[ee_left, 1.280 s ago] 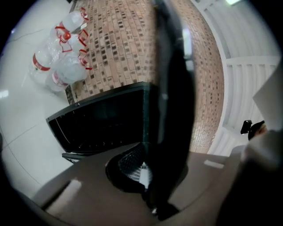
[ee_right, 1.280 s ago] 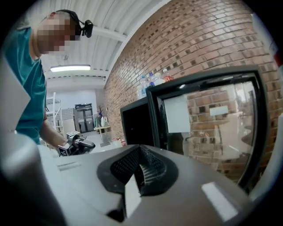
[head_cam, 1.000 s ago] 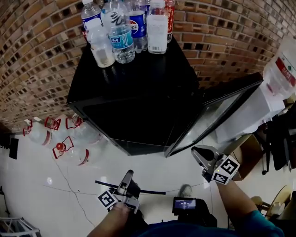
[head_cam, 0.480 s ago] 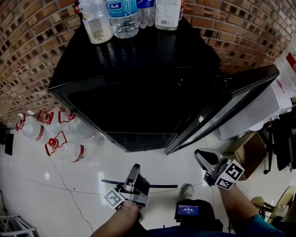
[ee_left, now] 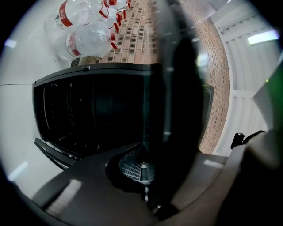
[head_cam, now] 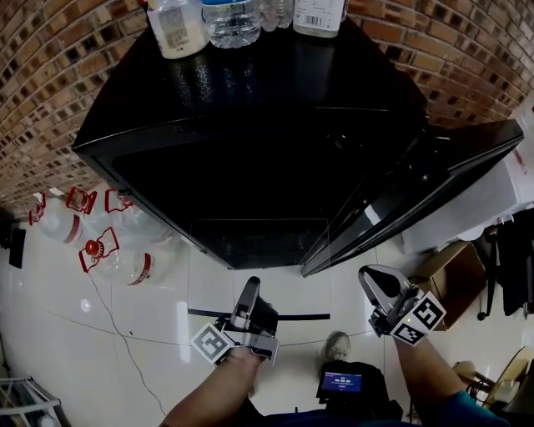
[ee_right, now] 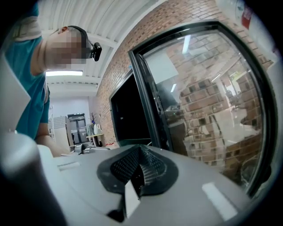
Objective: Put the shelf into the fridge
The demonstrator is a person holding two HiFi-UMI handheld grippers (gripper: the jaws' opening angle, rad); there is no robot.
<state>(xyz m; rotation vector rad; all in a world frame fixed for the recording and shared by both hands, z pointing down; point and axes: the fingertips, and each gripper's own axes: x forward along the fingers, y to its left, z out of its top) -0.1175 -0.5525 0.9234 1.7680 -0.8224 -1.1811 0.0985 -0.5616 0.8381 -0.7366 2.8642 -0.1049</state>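
The shelf is a clear glass pane with a black strip along its near edge. It is held level just in front of the open black fridge, its far edge at the fridge's opening. My left gripper is shut on the shelf's near edge. In the left gripper view the shelf runs edge-on as a dark band from the left gripper toward the fridge's dark inside. My right gripper hangs shut and empty to the right, below the fridge door. The right gripper view shows that gripper beside the door's glass.
Several plastic bottles stand on top of the fridge. Large water jugs with red handles lie on the white floor at the left. A cardboard box and a white unit sit behind the open door. Brick wall surrounds the fridge.
The left gripper has carried the shelf forward toward the fridge's opening, and the view has closed in on the fridge. The right gripper has moved along at the right, still shut.
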